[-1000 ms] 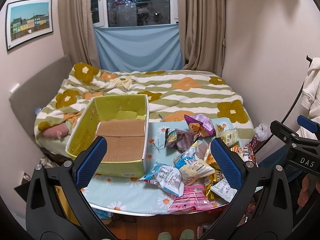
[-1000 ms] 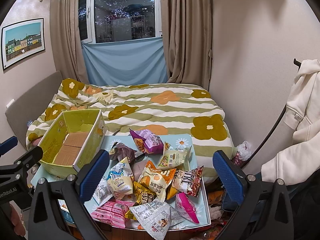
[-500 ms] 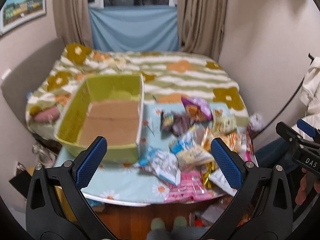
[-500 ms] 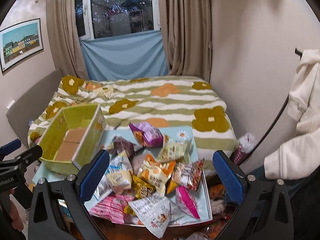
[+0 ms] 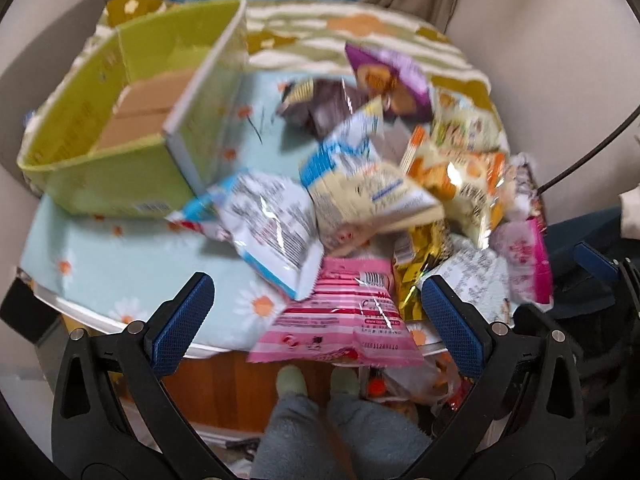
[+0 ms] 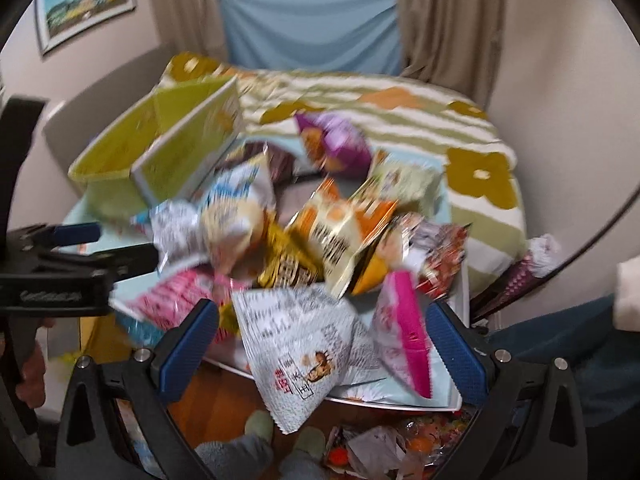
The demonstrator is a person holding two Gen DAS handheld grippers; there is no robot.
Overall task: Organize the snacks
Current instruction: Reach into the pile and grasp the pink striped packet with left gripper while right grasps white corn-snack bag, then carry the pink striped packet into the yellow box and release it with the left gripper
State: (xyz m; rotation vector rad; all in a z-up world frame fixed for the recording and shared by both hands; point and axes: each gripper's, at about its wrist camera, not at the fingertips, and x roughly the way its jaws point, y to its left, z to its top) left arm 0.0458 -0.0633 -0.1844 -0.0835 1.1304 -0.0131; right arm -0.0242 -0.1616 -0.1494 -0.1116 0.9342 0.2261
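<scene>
A pile of snack bags lies on the right half of a small table with a light blue daisy cloth (image 5: pixel 120 272). A green cardboard box (image 5: pixel 120 128) with an empty brown bottom stands at the table's left; it also shows in the right wrist view (image 6: pixel 168 152). My left gripper (image 5: pixel 318 316) is open and empty, its jaws either side of a pink striped bag (image 5: pixel 340 320) at the front edge. My right gripper (image 6: pixel 322 344) is open and empty around a white printed bag (image 6: pixel 296 348), beside a pink bag (image 6: pixel 404 332). The frames are blurred.
A bed with a green striped flower blanket (image 6: pixel 400 120) lies behind the table. A white-and-blue bag (image 5: pixel 272 228) and an orange bag (image 6: pixel 340 224) top the pile. The person's feet (image 5: pixel 316 384) and bagged items (image 6: pixel 380 448) are on the wooden floor below the front edge.
Both grippers have moved forward and down toward the snack pile; the table now fills both views. Both stay open and empty. The left gripper shows closer in the right wrist view.
</scene>
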